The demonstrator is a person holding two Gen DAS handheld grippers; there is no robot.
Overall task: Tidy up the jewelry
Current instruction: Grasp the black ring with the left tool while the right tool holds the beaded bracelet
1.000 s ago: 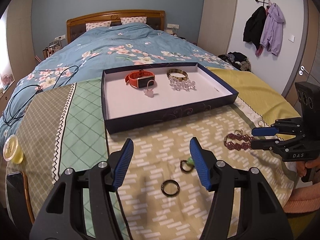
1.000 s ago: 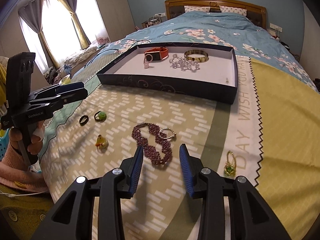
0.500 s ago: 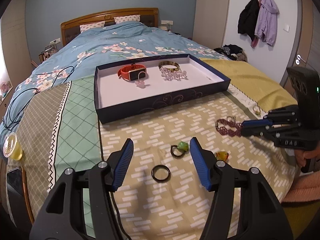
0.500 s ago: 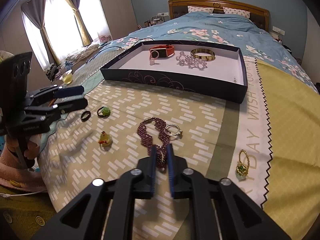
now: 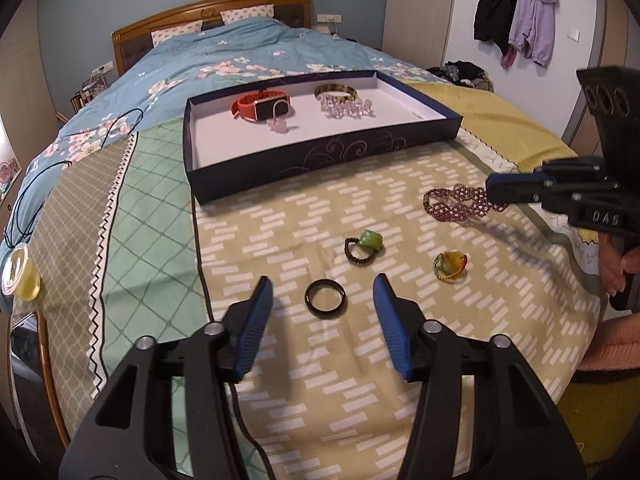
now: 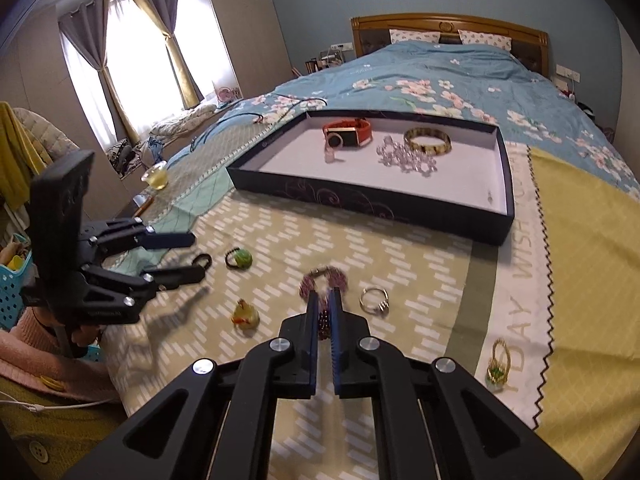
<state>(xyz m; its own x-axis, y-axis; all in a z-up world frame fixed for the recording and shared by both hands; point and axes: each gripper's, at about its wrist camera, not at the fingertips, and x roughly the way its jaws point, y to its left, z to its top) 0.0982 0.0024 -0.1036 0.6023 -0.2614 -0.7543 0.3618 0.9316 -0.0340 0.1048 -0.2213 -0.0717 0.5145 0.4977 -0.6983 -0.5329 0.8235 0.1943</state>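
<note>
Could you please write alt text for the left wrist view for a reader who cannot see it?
The left hand-held gripper, jaws closing, straddles a black ring on a bedspread. The right hand-held gripper pinches a purple beaded bracelet near a jewelry tray.

Daylight glares through the curtained window (image 6: 132,68), casting soft shadows on the bed; fisheye edges curve and darken.

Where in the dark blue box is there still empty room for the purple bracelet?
The dark blue cardboard tray has bare white floor along its whole near wall and at its right end. The far side is crowded: orange-strapped watch, small pink charm, clear crystal bead bracelet and brown-gold bangle. The right tool is shut on the purple beaded bracelet.
</note>
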